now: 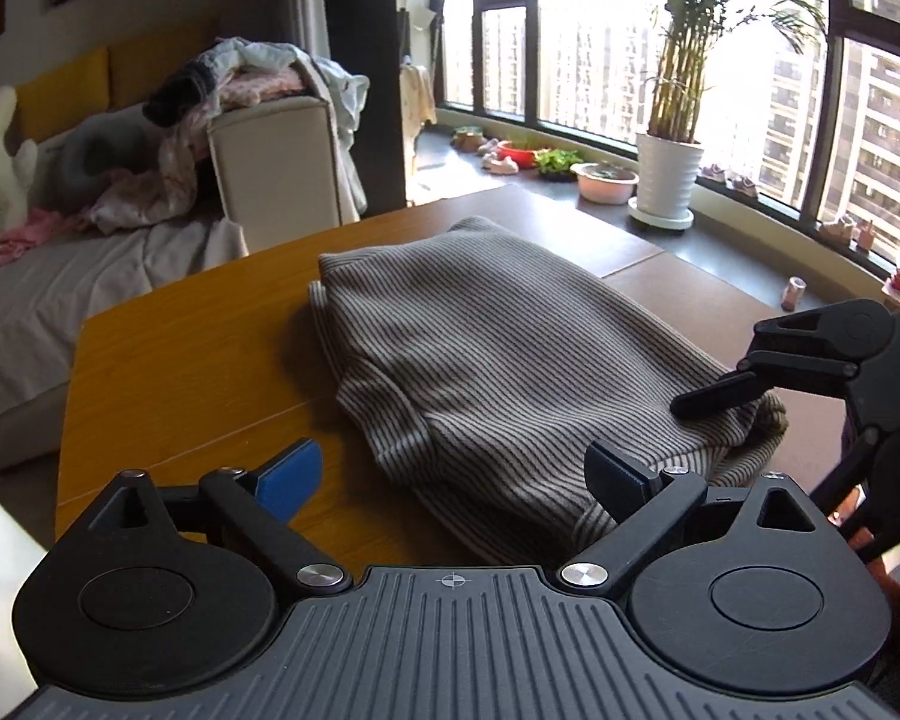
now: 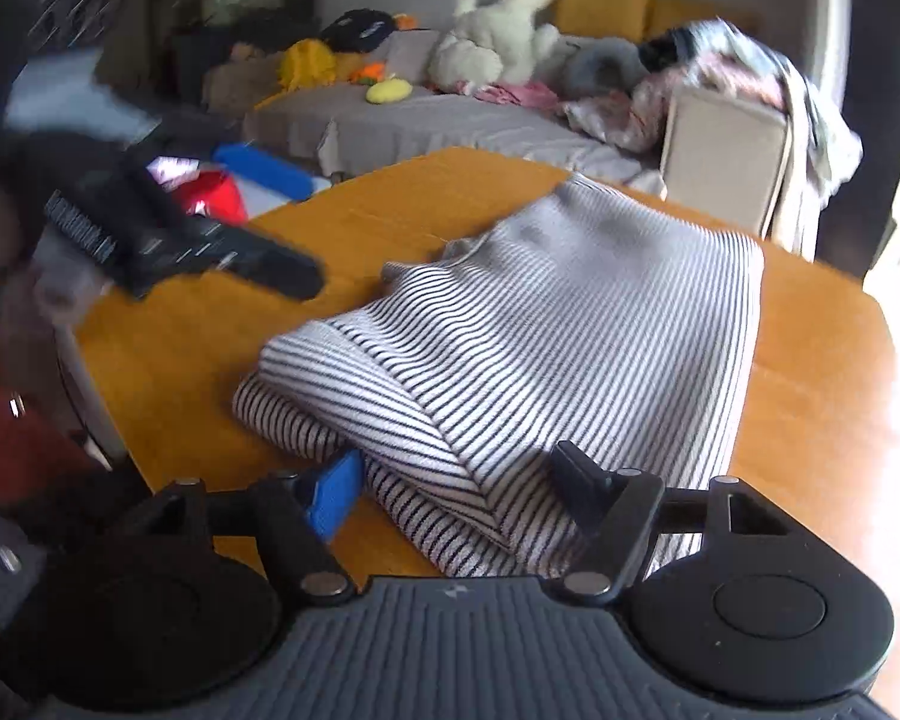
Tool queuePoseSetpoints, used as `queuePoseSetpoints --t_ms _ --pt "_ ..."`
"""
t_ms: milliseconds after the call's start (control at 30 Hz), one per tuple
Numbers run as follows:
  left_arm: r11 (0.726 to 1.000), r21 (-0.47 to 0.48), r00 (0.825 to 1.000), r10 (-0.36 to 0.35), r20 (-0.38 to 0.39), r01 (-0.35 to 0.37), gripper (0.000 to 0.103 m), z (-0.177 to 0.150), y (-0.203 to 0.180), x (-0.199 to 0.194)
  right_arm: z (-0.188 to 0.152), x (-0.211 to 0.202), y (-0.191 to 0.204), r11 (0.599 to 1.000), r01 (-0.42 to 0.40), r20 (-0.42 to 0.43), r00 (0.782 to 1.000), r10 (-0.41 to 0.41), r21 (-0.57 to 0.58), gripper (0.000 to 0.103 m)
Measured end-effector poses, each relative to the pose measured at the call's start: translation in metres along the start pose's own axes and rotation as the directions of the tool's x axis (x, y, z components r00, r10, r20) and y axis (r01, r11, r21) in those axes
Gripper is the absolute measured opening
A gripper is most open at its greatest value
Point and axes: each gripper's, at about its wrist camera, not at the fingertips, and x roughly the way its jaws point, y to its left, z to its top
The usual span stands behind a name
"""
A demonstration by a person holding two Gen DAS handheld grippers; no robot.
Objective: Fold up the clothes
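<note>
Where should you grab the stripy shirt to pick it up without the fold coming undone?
Probably the thick folded edge at the near end of the shirt, where the layers stack up over the table. Come in low from the near side, so one finger slides under the stack and one goes on top. The right gripper, jaws apart, already straddles that edge. A single top layer would just peel open.
</note>
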Motion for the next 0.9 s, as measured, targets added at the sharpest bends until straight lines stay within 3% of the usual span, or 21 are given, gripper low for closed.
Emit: queuePoseSetpoints --t_ms 67,167,267,333,467,633,700,800,900 --pt "0.999 0.023 1.0 -0.026 -0.004 0.026 0.099 -0.003 -0.003 -0.004 0.004 0.0 -0.02 0.992 -0.041 0.002 0.999 0.041 0.12 0.065" --pt "0.996 0.064 0.998 -0.06 -0.022 0.061 0.101 -0.01 -0.01 -0.006 0.001 0.001 -0.032 0.985 -0.033 0.004 0.999 0.033 0.17 0.062" --pt "0.988 0.126 0.995 -0.081 -0.062 0.088 0.102 -0.019 -0.02 -0.001 -0.003 0.0 -0.008 0.999 0.045 0.023 0.999 -0.045 -0.002 0.063" --pt "0.984 0.16 0.995 -0.063 -0.084 0.075 0.102 -0.025 -0.025 0.005 -0.008 -0.005 0.015 0.986 0.062 0.063 0.997 -0.053 -0.154 0.063" --pt "0.989 0.139 0.996 -0.045 -0.084 0.056 0.102 -0.022 -0.02 0.009 -0.017 -0.011 0.051 0.922 0.049 0.095 0.995 -0.013 -0.384 0.063" --pt "0.992 0.12 0.998 -0.025 -0.059 0.032 0.103 -0.015 -0.015 0.002 -0.032 0.01 0.068 0.835 0.168 0.129 0.985 -0.117 -0.524 0.064" --pt "0.992 0.12 0.998 -0.016 -0.059 0.023 0.103 -0.014 -0.015 0.0 -0.025 0.011 0.064 0.869 0.157 0.104 0.987 -0.122 -0.469 0.058" --pt "0.992 0.125 0.998 -0.013 -0.059 0.021 0.103 -0.014 -0.016 -0.002 -0.002 0.007 0.034 0.983 0.035 0.039 0.999 -0.029 -0.181 0.053" --pt "0.991 0.13 0.998 -0.021 -0.056 0.028 0.103 -0.015 -0.019 -0.003 0.011 0.004 0.0 0.995 -0.076 0.01 0.997 0.076 0.062 0.05"
